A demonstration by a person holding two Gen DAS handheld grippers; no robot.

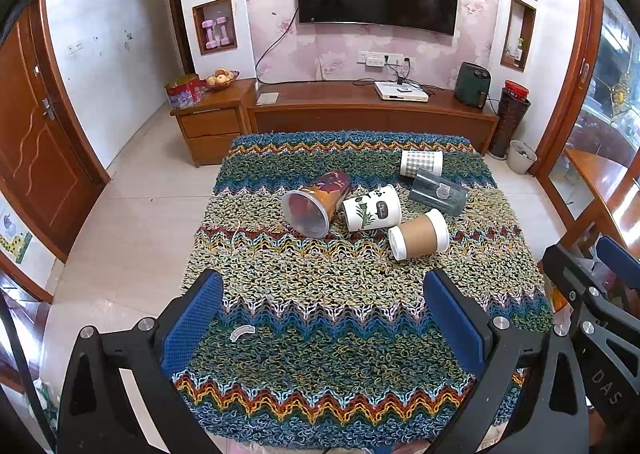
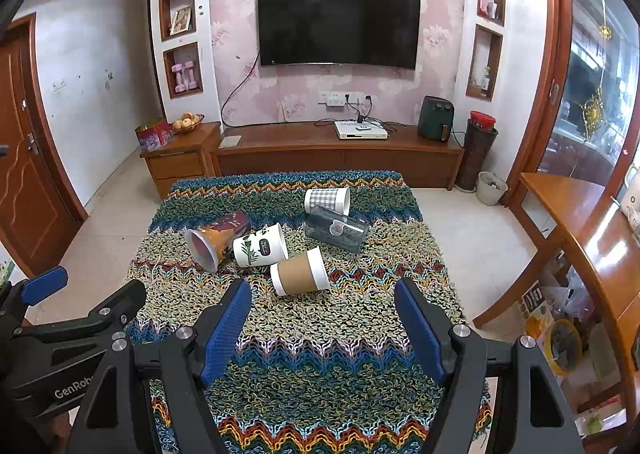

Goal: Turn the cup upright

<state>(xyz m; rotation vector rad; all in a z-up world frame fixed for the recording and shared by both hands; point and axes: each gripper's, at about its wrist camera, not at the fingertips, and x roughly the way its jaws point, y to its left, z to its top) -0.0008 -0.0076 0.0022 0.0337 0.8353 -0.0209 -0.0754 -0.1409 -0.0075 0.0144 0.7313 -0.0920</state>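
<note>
Here, the woven zigzag mat [image 1: 320, 294] is the biggest thing in view, covering the whole table, and everything else is placed against it. Beyond the mat's far edge stands a long wooden TV cabinet [image 2: 340, 152], with a dark television [image 2: 338, 24] on the wall above it.

Over the mat's near end hangs the left gripper [image 1: 322, 328], its blue pads spread wide with nothing between them. The right gripper [image 2: 324, 328] hovers over the mat's near half as well, its jaws also wide apart and empty; each tool shows at the edge of the other's view.

Five cups lie on their sides in the mat's far half, none upright. The orange cup [image 1: 318, 202], the largest, sits left of the mat's centre with its open mouth facing the near left. Just beside it, perhaps touching, is the white leaf-print cup [image 1: 372, 208]. The dark translucent cup [image 2: 336, 232] lies toward the mat's right, close to the grey checked cup [image 2: 327, 200], which is nearest the mat's far edge; whether those two touch is hard to tell. The brown-sleeved cup [image 2: 300, 272] lies closest to the grippers, mouth pointing left.

A small pale plastic scrap [image 1: 242, 333] rests on the mat's near left part.
</note>
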